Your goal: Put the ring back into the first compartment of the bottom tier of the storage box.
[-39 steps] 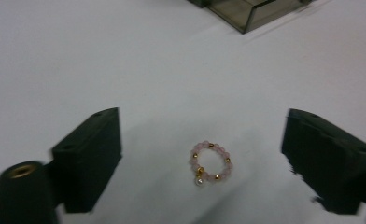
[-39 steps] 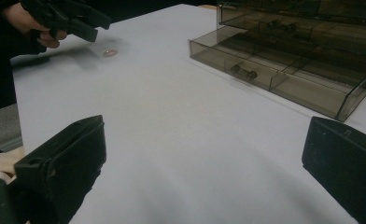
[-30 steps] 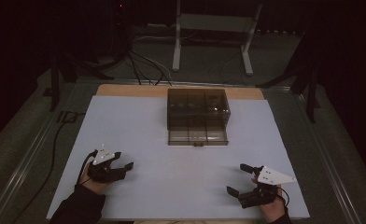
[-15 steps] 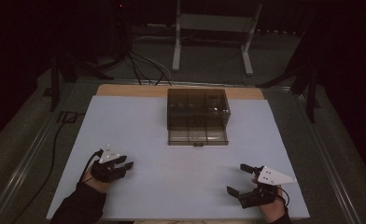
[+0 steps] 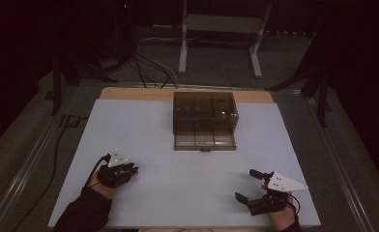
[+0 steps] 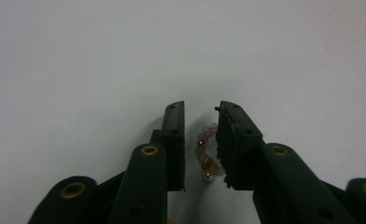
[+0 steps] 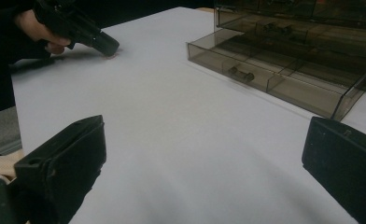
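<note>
A small pink beaded chain with gold and silver beads (image 6: 205, 156) lies on the white table sheet (image 5: 187, 193). It sits in the narrow gap between the jaws of my left gripper (image 6: 200, 109), close against the right-hand jaw, with a sliver of space at the other. These jaws have just been closing and point down at the sheet. In the high view the left gripper (image 5: 131, 169) is at the front left. My right gripper (image 5: 243, 184) rests at the front right, open wide with nothing between its jaws (image 7: 204, 135).
A smoky see-through drawer box (image 5: 204, 108) stands mid-table at the back, its lower drawer (image 5: 204, 141) pulled out toward me, with divided compartments. The right gripper view has the box (image 7: 288, 56) at upper right and the left gripper (image 7: 107, 46) at upper left.
The left gripper's jaws have narrowed, and its hand has tipped down and shifted slightly toward the front. The right gripper has stayed where it was.
</note>
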`<state>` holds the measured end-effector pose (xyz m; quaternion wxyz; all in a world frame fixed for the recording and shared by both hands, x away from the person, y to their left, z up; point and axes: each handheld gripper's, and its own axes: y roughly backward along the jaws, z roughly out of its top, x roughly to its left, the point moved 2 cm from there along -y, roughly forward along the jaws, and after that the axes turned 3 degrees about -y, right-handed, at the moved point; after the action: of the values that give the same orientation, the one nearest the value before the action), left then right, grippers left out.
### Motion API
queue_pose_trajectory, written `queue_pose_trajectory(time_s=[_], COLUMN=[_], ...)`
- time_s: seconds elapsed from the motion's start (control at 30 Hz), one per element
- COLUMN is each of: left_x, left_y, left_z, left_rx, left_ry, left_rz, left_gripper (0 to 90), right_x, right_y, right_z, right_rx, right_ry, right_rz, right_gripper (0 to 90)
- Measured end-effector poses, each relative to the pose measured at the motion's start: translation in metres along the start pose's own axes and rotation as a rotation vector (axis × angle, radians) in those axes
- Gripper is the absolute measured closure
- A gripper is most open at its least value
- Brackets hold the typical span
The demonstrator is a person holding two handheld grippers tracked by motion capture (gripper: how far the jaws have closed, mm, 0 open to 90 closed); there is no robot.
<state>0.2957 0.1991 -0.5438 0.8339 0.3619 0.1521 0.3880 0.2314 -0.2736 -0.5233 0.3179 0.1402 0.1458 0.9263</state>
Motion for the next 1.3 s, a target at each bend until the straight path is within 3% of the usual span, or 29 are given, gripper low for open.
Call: queue_pose_trajectory(time_s=[0.37,0.53,0.63,0.87,1.0,1.3], left_x=[0.000,0.001,-0.001,-0.002,-0.003,-0.005], left_y=[-0.001,-0.001,-0.001,0.000,0.001,0.008], left_z=[0.000,0.001,0.002,0.003,0.004,0.010], left_rx=[-0.001,0.003,0.012,0.016,0.018,-0.032], left_ry=[0.024,0.036,0.020,0.034,0.022,0.027], left_rz=[0.019,0.015,0.029,0.035,0.038,0.025], left_gripper=[87.6,88.4,88.8,90.0,90.0,90.0], right_x=[0.000,0.001,0.001,0.001,0.000,0.000], right_y=[-0.001,-0.002,-0.002,-0.002,-0.001,0.000], right_z=[-0.001,-0.001,-0.001,-0.001,-0.001,-0.001], right_rx=[0.008,0.009,0.013,0.010,0.011,0.009], right_ry=[0.000,0.000,-0.002,-0.002,-0.003,-0.001], right_rz=[-0.001,-0.002,-0.003,-0.001,-0.004,-0.006], right_gripper=[0.0,0.0,0.0,0.0,0.0,0.0])
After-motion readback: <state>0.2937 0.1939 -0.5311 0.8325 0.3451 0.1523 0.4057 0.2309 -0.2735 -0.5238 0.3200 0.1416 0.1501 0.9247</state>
